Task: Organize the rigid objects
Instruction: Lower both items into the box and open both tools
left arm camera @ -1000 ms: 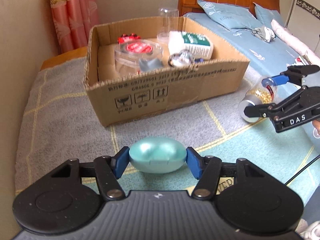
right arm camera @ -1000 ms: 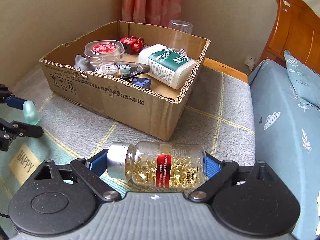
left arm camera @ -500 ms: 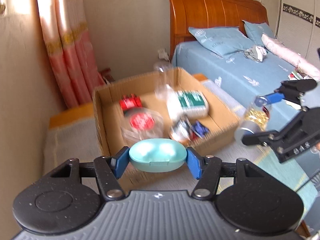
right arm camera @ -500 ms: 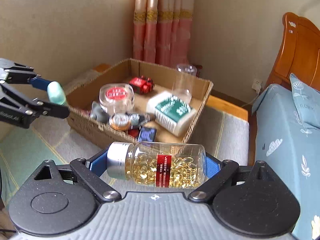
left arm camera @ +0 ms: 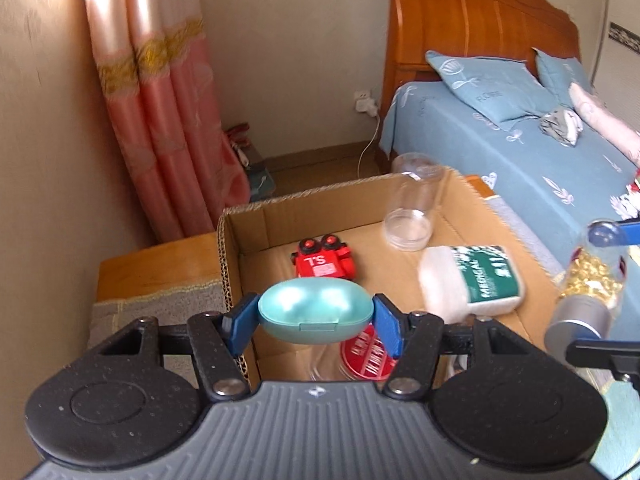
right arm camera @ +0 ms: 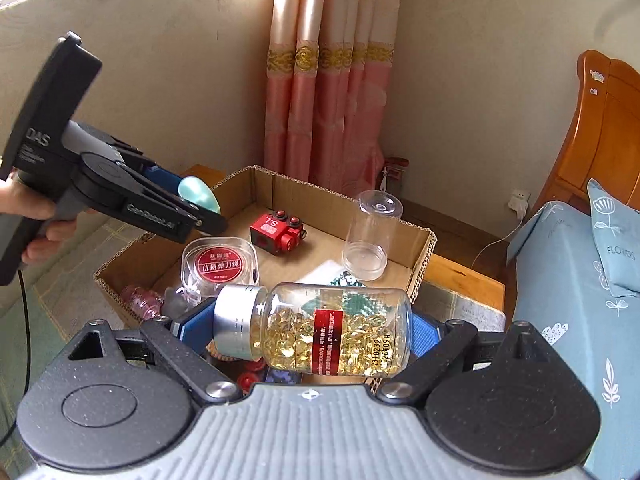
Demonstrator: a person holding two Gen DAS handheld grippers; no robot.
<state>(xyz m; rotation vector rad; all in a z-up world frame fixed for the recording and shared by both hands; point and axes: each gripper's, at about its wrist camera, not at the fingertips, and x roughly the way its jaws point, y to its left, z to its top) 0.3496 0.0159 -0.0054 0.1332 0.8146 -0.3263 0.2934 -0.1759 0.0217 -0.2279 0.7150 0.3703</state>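
Both over the cardboard box (right arm camera: 420,248), left gripper (left arm camera: 316,314) clamping the teal case (left arm camera: 316,310), right gripper (right arm camera: 308,332) pinching the capsule bottle (right arm camera: 320,330) at the box's 5 o'clock — released high, that bottle could knock the clear cup (right arm camera: 370,240).

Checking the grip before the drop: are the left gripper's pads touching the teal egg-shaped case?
Touching. The left wrist view shows both blue pads pressed against the ends of the teal case, held above the cardboard box.

"MEDICAL" on white pack (left arm camera: 474,280) ("7S": red toy (right arm camera: 277,233))
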